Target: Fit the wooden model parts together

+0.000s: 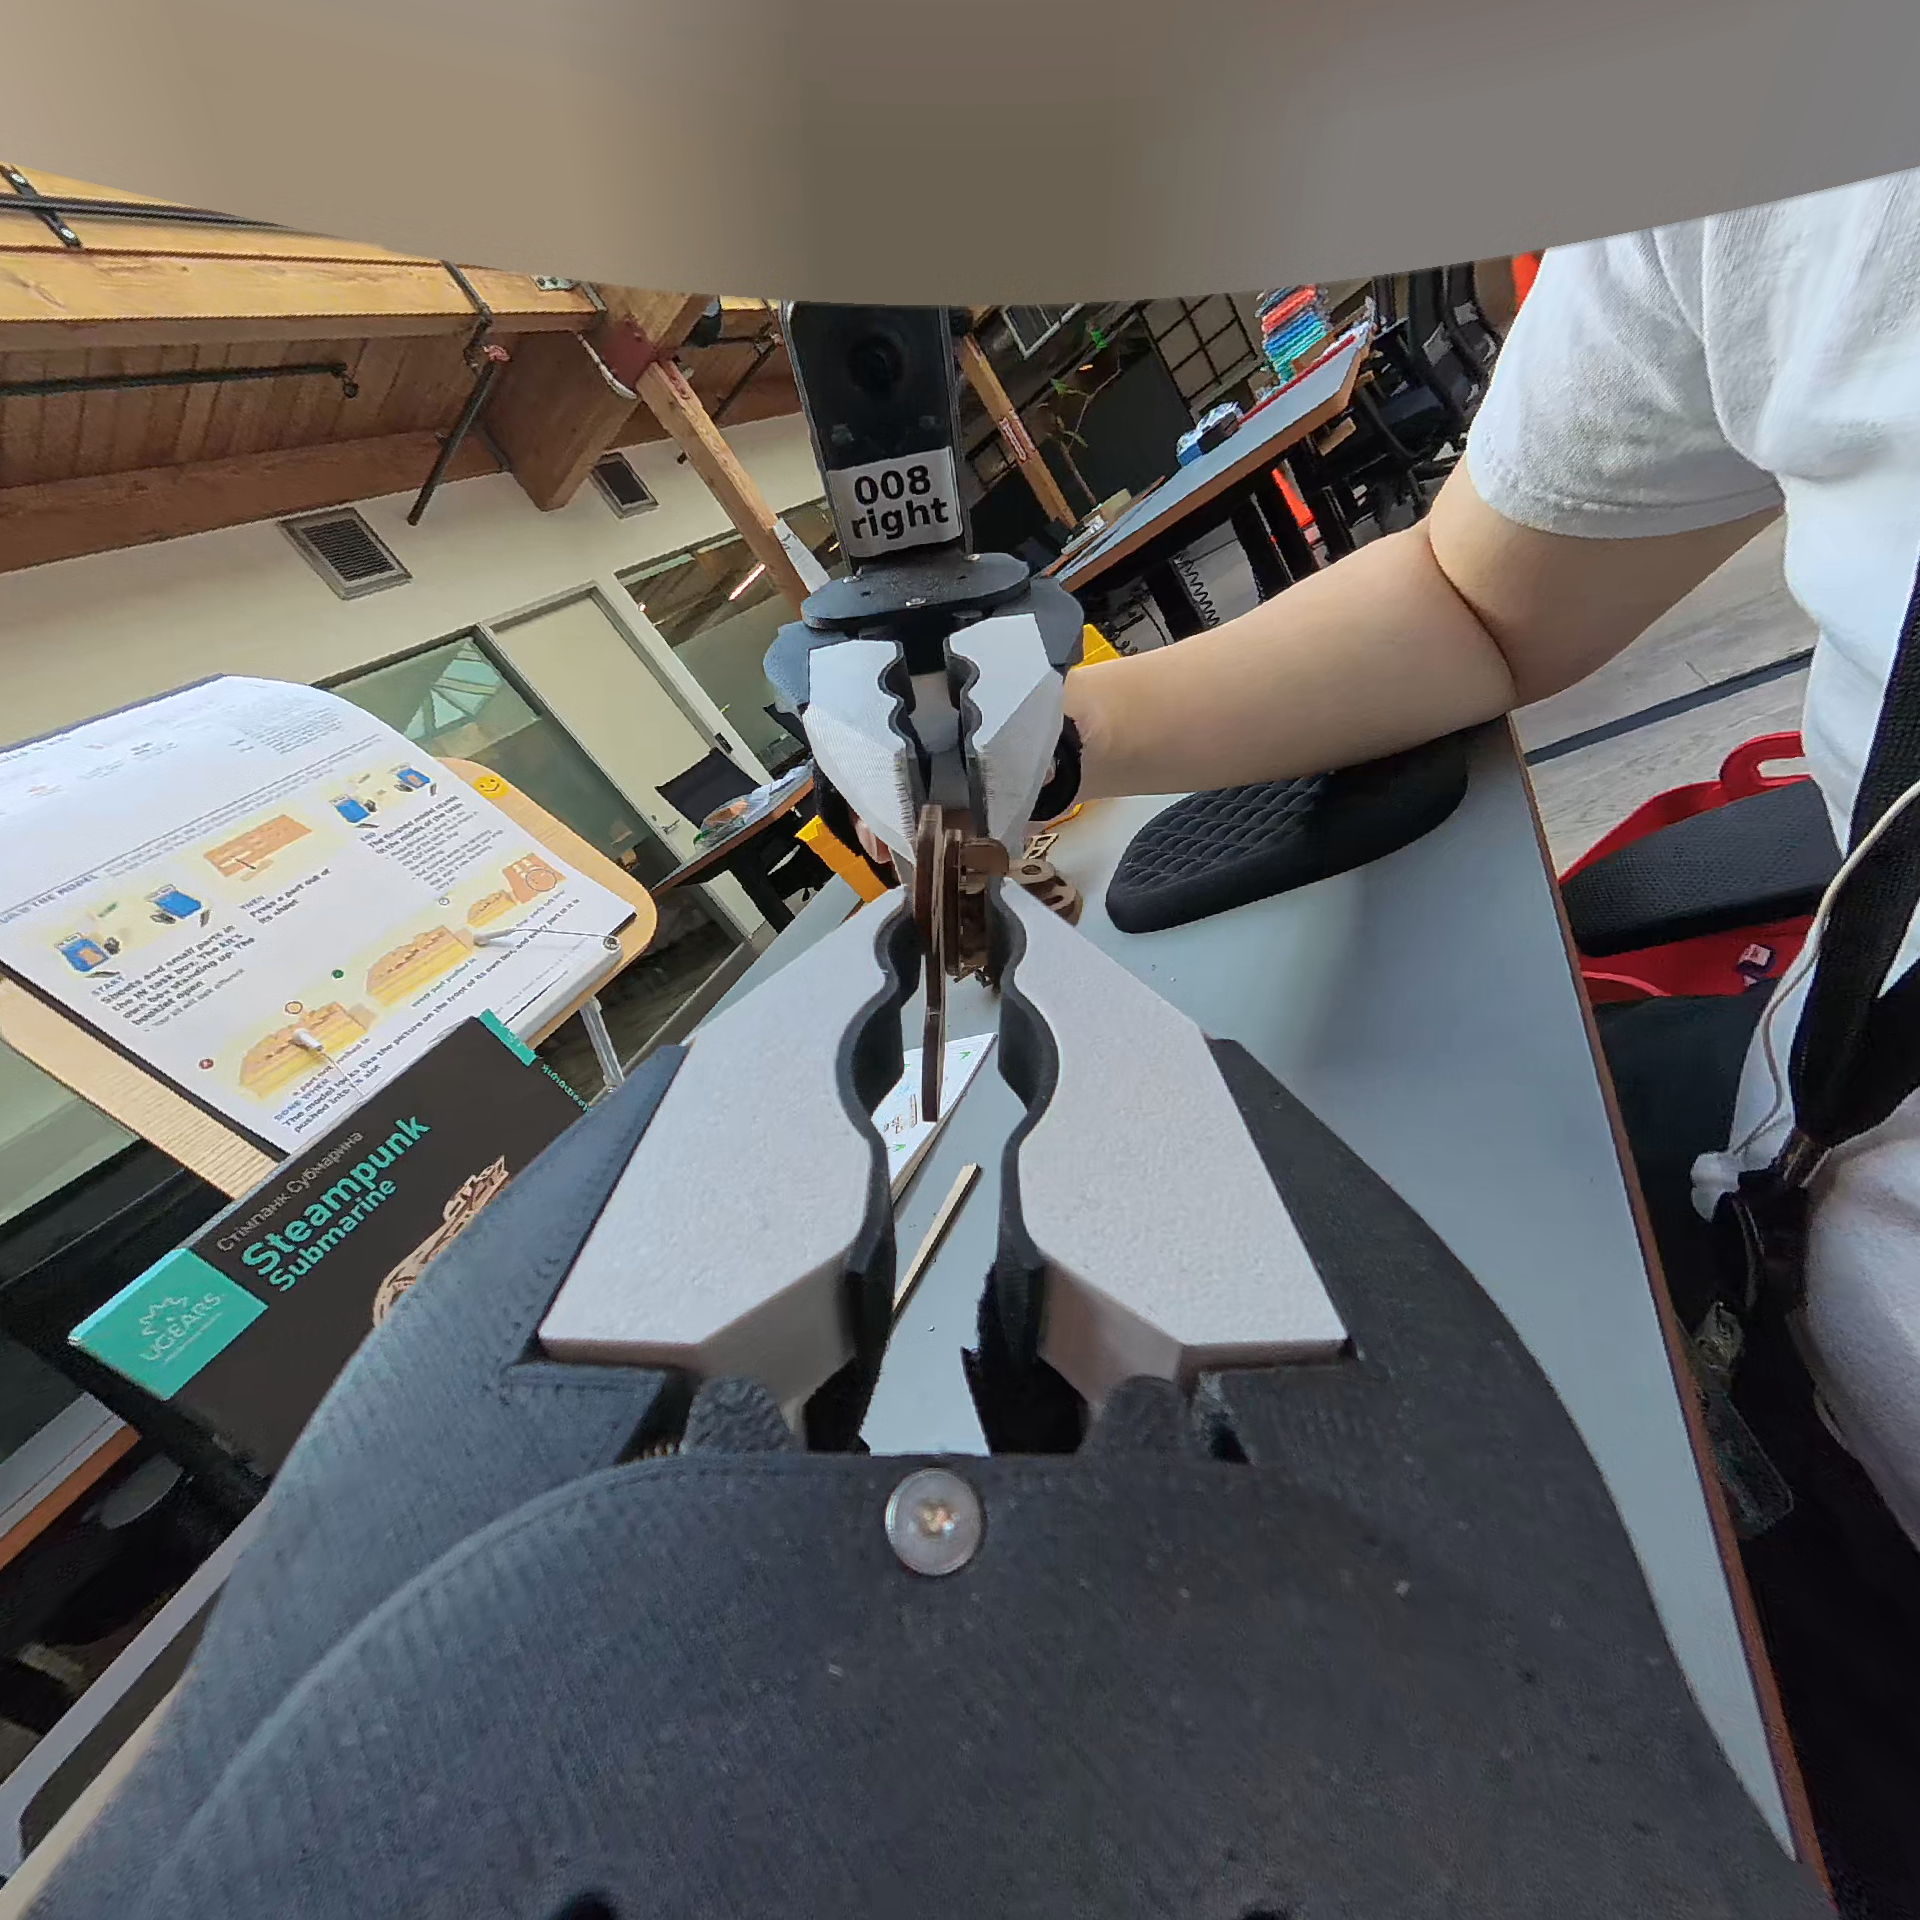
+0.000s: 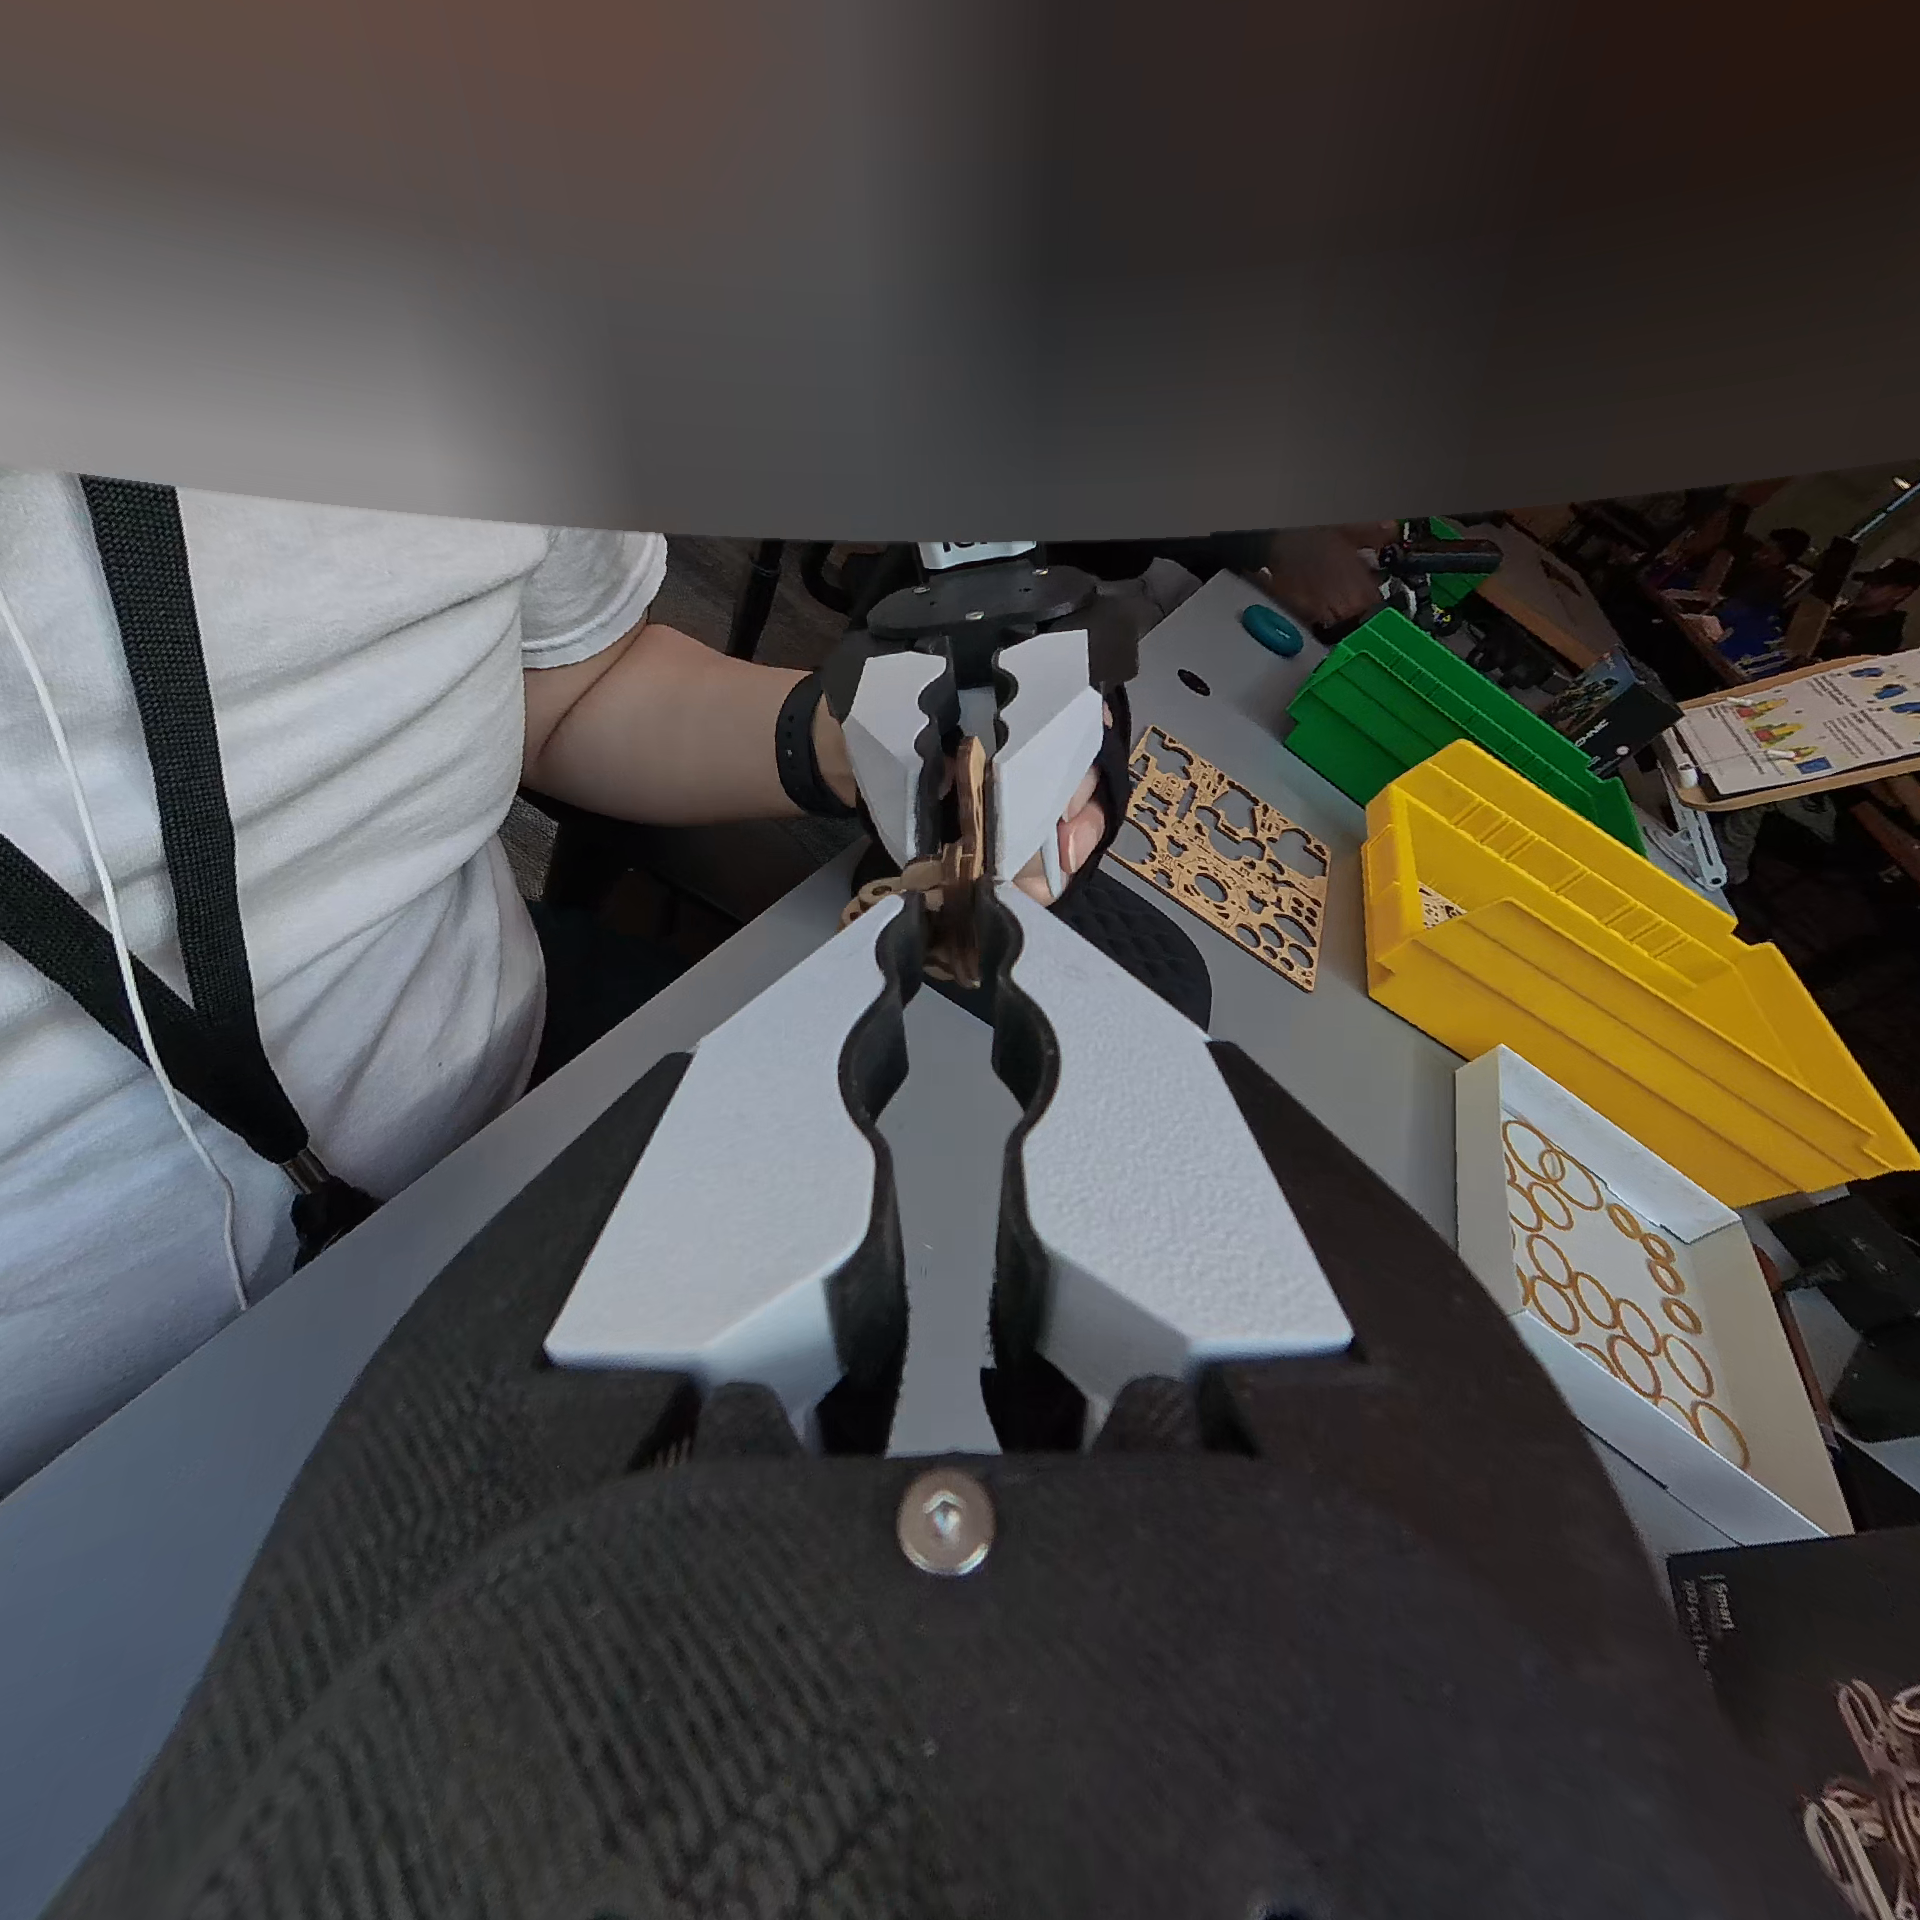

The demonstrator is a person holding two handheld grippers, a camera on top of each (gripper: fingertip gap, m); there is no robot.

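Both grippers meet tip to tip above the grey table (image 1: 1351,1091). My left gripper (image 1: 956,909) is shut on a flat dark wooden plate (image 1: 928,935), held edge-on between its fingers. It also shows in the right wrist view (image 2: 971,790), inside the left gripper (image 2: 956,842). My right gripper (image 2: 951,920) is shut on a small wooden assembly (image 2: 951,961). In the left wrist view the right gripper (image 1: 945,805) holds this assembly (image 1: 985,862) against the plate. The two parts touch; how they join is hidden.
An open instruction booklet (image 1: 291,883) and a dark model box (image 1: 312,1247) stand to the left. Also here: a black wrist pad (image 1: 1278,831), a cut-out wooden sheet (image 2: 1226,862), yellow bin (image 2: 1558,987), green bin (image 2: 1434,707), white tray of wooden rings (image 2: 1621,1288). A person in white sits close. The tips of both grippers are at nearly the same place.
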